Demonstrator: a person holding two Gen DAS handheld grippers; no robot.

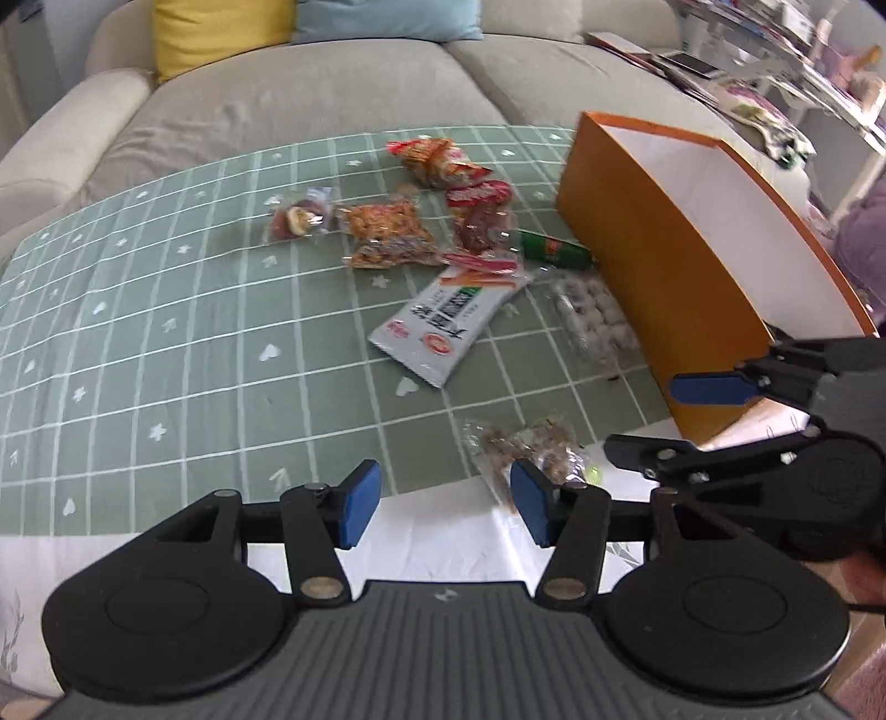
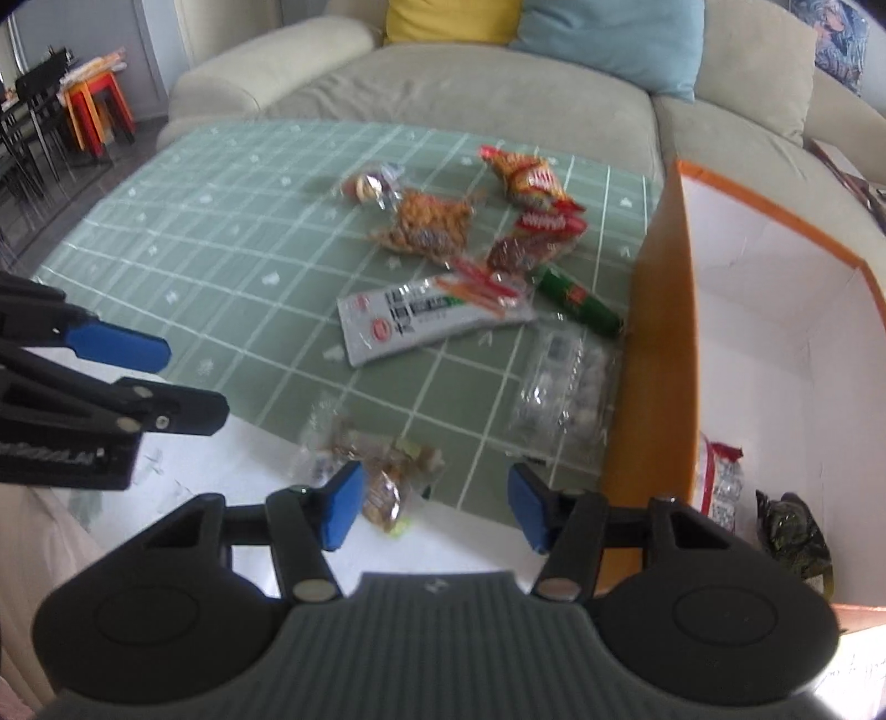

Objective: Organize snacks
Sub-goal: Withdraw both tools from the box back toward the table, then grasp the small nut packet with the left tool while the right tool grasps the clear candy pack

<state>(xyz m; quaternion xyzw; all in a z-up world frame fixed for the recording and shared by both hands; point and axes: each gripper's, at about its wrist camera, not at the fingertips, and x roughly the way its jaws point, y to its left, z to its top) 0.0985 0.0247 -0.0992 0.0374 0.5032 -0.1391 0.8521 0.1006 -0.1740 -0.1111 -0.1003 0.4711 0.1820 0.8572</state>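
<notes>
Beyond both tongs stretched a desk [image 1: 138,310] under a green checked cloth [image 2: 221,232], with a beige sofa [image 1: 310,94] behind it bearing a yellow cushion [image 1: 221,33] and a blue cushion [image 2: 609,44]. The left tongs [image 1: 446,507] stood apart, gripping nothing, and the right tongs [image 2: 434,507] likewise stood apart and empty. Just ahead of both, at the cloth's near edge, lay a clear packet of nuts [image 1: 526,443]. Farther ahead sat a long white wrapper [image 2: 432,321], a green stick [image 2: 581,302] and a clear bag of pale sweets [image 2: 565,393], with red and orange packets [image 1: 443,160] beyond. To the right of the right tongs stood an orange box [image 2: 659,343], open on top, with two packets inside. Left of the heap, the cloth offered open room.
</notes>
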